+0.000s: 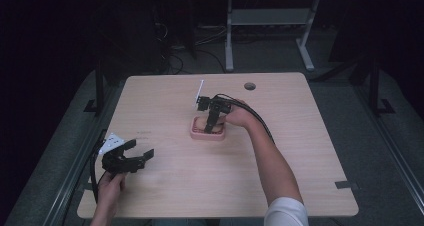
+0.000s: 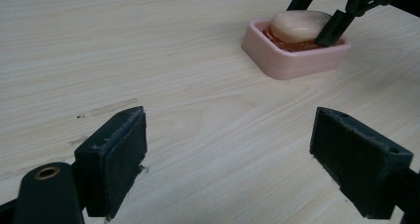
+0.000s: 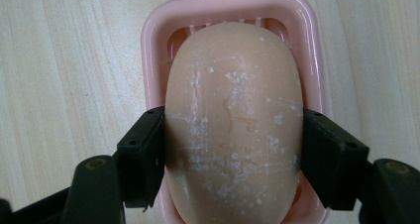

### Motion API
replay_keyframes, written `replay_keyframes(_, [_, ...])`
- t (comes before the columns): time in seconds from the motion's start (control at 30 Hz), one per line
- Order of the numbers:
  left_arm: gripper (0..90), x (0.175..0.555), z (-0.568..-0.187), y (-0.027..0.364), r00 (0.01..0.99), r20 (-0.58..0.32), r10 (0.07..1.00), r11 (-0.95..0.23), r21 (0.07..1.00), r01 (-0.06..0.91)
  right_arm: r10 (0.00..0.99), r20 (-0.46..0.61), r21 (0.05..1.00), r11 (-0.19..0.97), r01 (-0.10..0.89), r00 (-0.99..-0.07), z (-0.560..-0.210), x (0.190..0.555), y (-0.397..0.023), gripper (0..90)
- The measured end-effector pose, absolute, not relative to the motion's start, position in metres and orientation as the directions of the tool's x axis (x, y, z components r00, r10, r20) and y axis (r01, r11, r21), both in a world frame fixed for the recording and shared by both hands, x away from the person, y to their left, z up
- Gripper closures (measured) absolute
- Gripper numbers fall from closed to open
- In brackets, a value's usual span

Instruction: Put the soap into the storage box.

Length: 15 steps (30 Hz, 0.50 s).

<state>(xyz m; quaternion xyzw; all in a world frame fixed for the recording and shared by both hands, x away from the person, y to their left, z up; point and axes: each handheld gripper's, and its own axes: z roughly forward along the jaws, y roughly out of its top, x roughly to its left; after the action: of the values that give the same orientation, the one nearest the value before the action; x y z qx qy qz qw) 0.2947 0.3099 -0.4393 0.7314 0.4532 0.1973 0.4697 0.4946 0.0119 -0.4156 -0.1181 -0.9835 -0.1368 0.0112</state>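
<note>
A pale beige bar of soap (image 3: pixel 233 120), flecked with white, lies in a pink soap dish (image 3: pixel 218 3) near the middle of the table. My right gripper (image 3: pixel 233 154) comes down on it from above, its pads (image 3: pixel 143 154) pressed against both long sides of the bar. In the high view the dish (image 1: pixel 208 135) sits just below the right gripper (image 1: pixel 210 127). My left gripper (image 1: pixel 142 149) rests at the table's left front, open with nothing between its jaws. The left gripper (image 2: pixel 233 159) faces the dish (image 2: pixel 292 65) and the soap (image 2: pixel 297 26) across bare wood.
The light wooden table (image 1: pixel 280 151) has a round cable hole (image 1: pixel 250 86) at its back edge. A thin white stick (image 1: pixel 200 88) stands behind the right gripper. Beyond the table stand a dark floor and a desk frame (image 1: pixel 270 21).
</note>
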Motion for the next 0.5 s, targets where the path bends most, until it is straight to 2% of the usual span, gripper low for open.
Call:
replay_keyframes(0.37, [14.3, 0.2945, -0.4393, 0.31, 0.508, -0.141, 0.85, -0.143, 0.865, 0.48, 0.232, 0.054, 0.261, 0.935, 0.238, -0.971, -0.4159, 0.4943, 0.0123, 31.8])
replay_keyframes(0.5, [14.3, 0.2946, -0.4393, 0.3099, 0.51, -0.139, 0.849, -0.145, 0.866, 0.478, 0.232, 0.063, 0.29, 0.926, 0.24, -0.971, -0.4115, 0.4947, 0.011, 34.6])
